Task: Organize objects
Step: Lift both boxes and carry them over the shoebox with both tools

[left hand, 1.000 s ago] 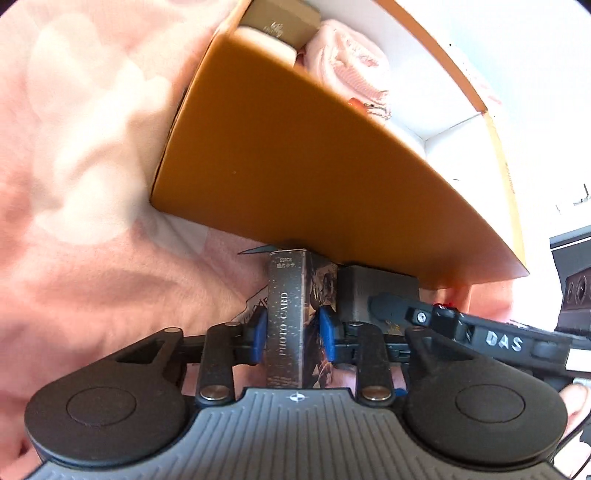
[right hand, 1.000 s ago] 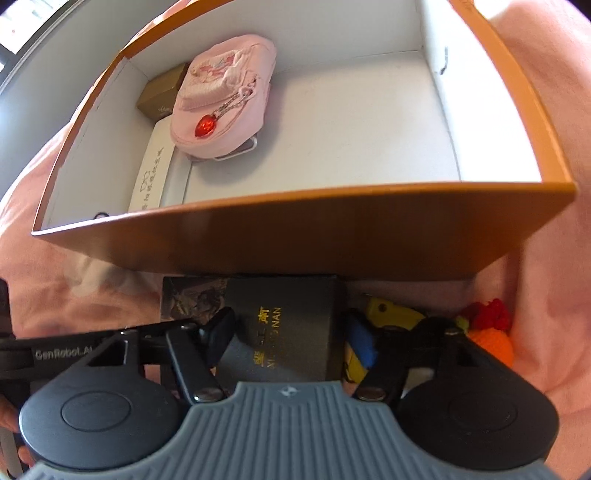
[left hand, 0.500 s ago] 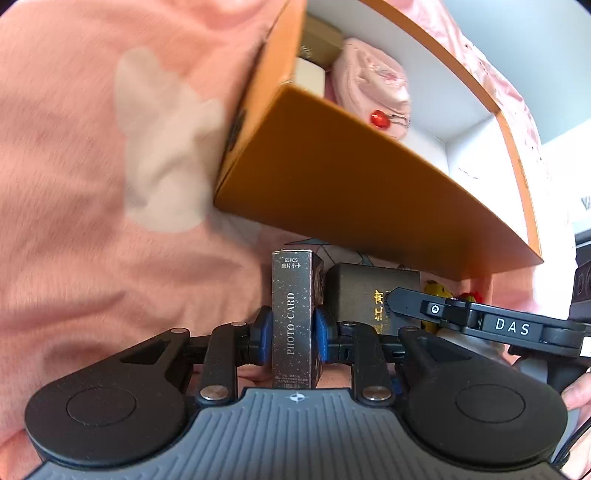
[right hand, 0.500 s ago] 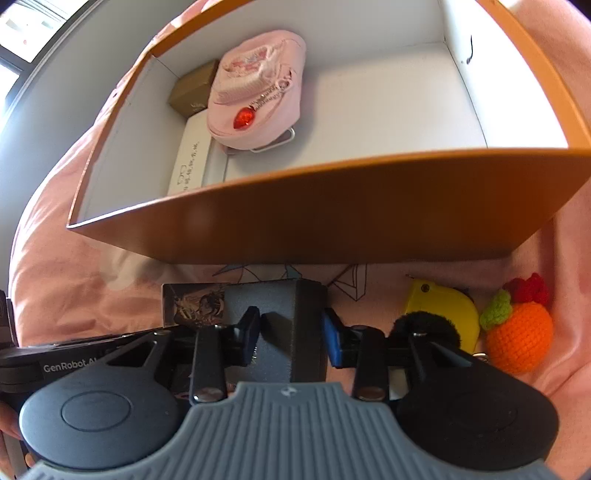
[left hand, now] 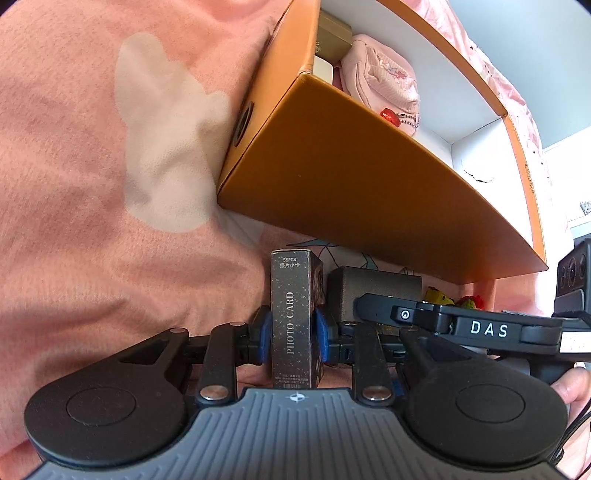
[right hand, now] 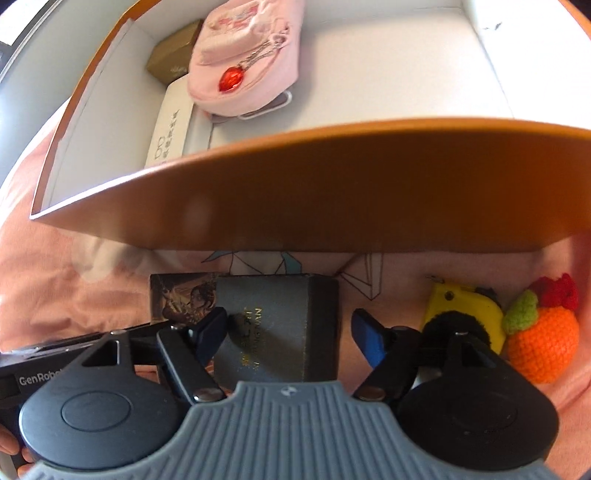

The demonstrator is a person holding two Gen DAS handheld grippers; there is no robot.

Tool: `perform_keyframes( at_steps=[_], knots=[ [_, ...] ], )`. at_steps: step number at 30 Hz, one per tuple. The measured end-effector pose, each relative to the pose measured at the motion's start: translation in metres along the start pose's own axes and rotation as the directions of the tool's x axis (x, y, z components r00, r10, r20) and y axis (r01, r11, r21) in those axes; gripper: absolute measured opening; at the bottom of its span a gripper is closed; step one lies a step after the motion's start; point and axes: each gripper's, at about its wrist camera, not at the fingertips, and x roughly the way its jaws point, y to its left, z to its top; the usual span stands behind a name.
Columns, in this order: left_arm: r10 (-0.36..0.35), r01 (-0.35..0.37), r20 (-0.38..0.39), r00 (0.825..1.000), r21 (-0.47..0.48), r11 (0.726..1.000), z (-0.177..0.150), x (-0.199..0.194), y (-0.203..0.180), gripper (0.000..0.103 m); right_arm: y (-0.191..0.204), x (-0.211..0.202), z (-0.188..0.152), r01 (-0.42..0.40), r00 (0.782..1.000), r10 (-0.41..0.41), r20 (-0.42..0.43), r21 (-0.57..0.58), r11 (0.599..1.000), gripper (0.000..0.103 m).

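Orange box [left hand: 369,177] wall could snag the photo-card pack [left hand: 294,325] clamped by the left gripper [left hand: 291,332] (right gripper [right hand: 288,332] opening, its pads clear of the dark box [right hand: 277,325]).

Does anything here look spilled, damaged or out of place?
Nothing is spilled or damaged. Only a small dark scuff marks the orange box's white inner wall at its far right corner.

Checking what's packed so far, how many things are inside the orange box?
3: a pink pouch, a brown box in the far corner beside it, and a white box partly under the pouch. More may be hidden underneath.
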Motion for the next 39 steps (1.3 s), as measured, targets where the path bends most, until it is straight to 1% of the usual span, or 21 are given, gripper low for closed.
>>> perform_keyframes(
  at_steps=[1,3,4,5,6,9,12,17,20,23,29,32,36,38,39],
  knots=[
    [-0.011,0.011,0.000,1.000,-0.005,1.000,0.000,0.000,0.001,0.028,0.000,-0.002,-0.001,-0.006,1.000,0.006,0.006,-0.003,1.000,0.067],
    [-0.031,0.031,-0.013,0.999,-0.019,0.999,0.000,0.004,0.003,0.028,-0.001,-0.009,-0.002,-0.021,1.000,0.021,0.023,0.002,1.000,0.059],
    [-0.035,0.034,-0.017,0.999,-0.020,0.999,-0.001,0.005,0.003,0.028,-0.003,-0.014,-0.004,-0.029,0.999,0.029,0.034,0.007,1.000,0.053],
    [-0.036,0.036,-0.014,0.999,-0.019,0.999,-0.001,0.007,0.003,0.027,-0.004,-0.019,-0.005,-0.038,0.998,0.038,0.044,0.011,0.999,0.051],
    [-0.037,0.037,-0.007,0.999,-0.021,0.999,-0.002,0.007,0.002,0.027,-0.005,-0.024,-0.006,-0.051,0.997,0.050,0.054,0.015,0.999,0.046],
    [-0.038,0.038,0.009,0.999,-0.013,0.999,-0.003,0.002,0.001,0.026,-0.005,-0.038,-0.011,-0.077,0.995,0.076,0.071,0.014,0.997,0.041],
    [-0.033,0.033,0.023,0.999,0.002,0.999,-0.005,-0.005,-0.002,0.025,0.000,-0.050,-0.016,-0.101,0.991,0.102,0.086,-0.008,0.995,0.041],
    [-0.017,0.013,0.062,0.998,0.064,0.998,-0.010,-0.028,-0.014,0.025,0.002,-0.081,-0.020,-0.121,0.983,0.129,0.133,-0.070,0.990,0.041],
    [-0.032,0.024,0.081,0.996,0.096,0.995,-0.013,-0.047,-0.019,0.025,0.012,-0.097,-0.021,-0.119,0.977,0.136,0.163,-0.111,0.987,0.041],
    [-0.067,0.054,0.110,0.992,0.119,0.991,-0.014,-0.068,-0.024,0.025,0.021,-0.115,-0.023,-0.127,0.968,0.154,0.198,-0.142,0.982,0.041],
    [-0.172,0.143,0.168,0.971,0.169,0.975,-0.009,-0.107,-0.039,0.025,0.026,-0.159,-0.020,-0.176,0.936,0.217,0.276,-0.165,0.970,0.041],
    [-0.197,0.156,0.204,0.959,0.201,0.967,0.004,-0.115,-0.053,0.025,0.027,-0.180,-0.013,-0.176,0.918,0.225,0.327,-0.173,0.969,0.041],
    [-0.211,0.157,0.265,0.941,0.211,0.965,0.026,-0.125,-0.061,0.025,0.025,-0.201,0.004,-0.155,0.893,0.209,0.399,-0.164,0.974,0.041],
    [-0.216,0.159,0.288,0.933,0.206,0.965,0.037,-0.126,-0.061,0.025,0.023,-0.203,0.016,-0.147,0.886,0.200,0.419,-0.155,0.977,0.041],
    [-0.214,0.157,0.296,0.931,0.203,0.967,0.043,-0.125,-0.062,0.025,0.022,-0.200,0.023,-0.145,0.887,0.193,0.420,-0.145,0.979,0.041]
  ],
)
